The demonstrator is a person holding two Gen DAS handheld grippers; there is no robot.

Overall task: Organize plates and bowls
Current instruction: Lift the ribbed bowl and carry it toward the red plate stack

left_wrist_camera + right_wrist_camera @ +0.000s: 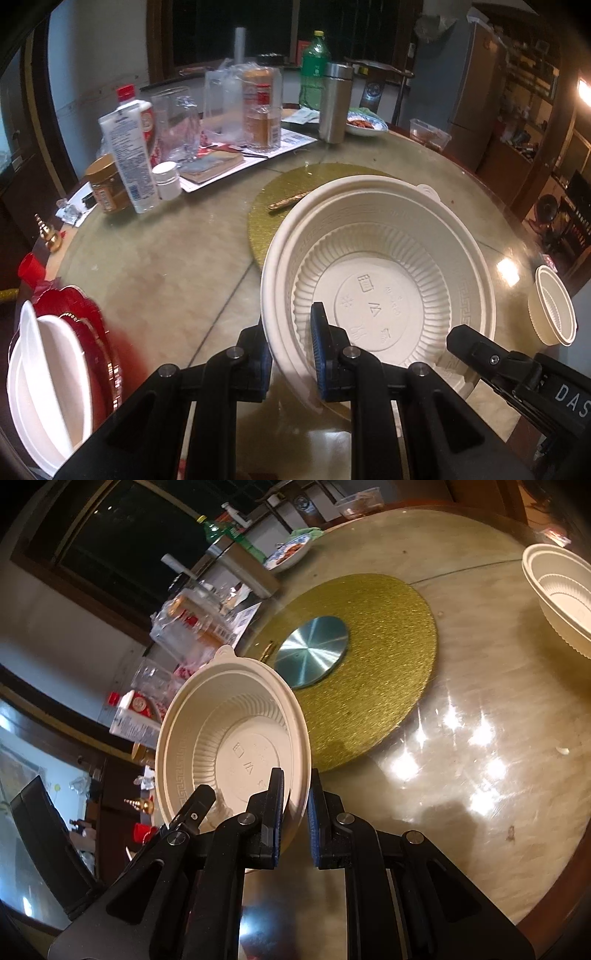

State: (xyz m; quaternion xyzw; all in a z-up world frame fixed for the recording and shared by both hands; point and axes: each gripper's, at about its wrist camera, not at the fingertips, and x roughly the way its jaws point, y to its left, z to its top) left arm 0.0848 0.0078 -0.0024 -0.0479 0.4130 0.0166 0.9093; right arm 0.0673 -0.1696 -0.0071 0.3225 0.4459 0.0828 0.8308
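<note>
A cream plastic bowl (384, 273) is held tilted above the round table, over the edge of a gold mat (291, 188). My left gripper (291, 354) is shut on its near-left rim. My right gripper (295, 812) is shut on the opposite rim of the same bowl (229, 738); its finger shows in the left wrist view (476, 347). A second cream bowl (554, 306) stands at the table's right edge, also in the right wrist view (561, 590). White plates (44, 384) lie on a red plate (92, 332) at the left edge.
Bottles, jars, a glass and plastic bags (192, 122) crowd the far left of the table. A steel flask (334, 103), a green bottle (314, 66) and a dish of food (365, 123) stand at the back. A metal disc (312, 650) sits in the gold mat's centre.
</note>
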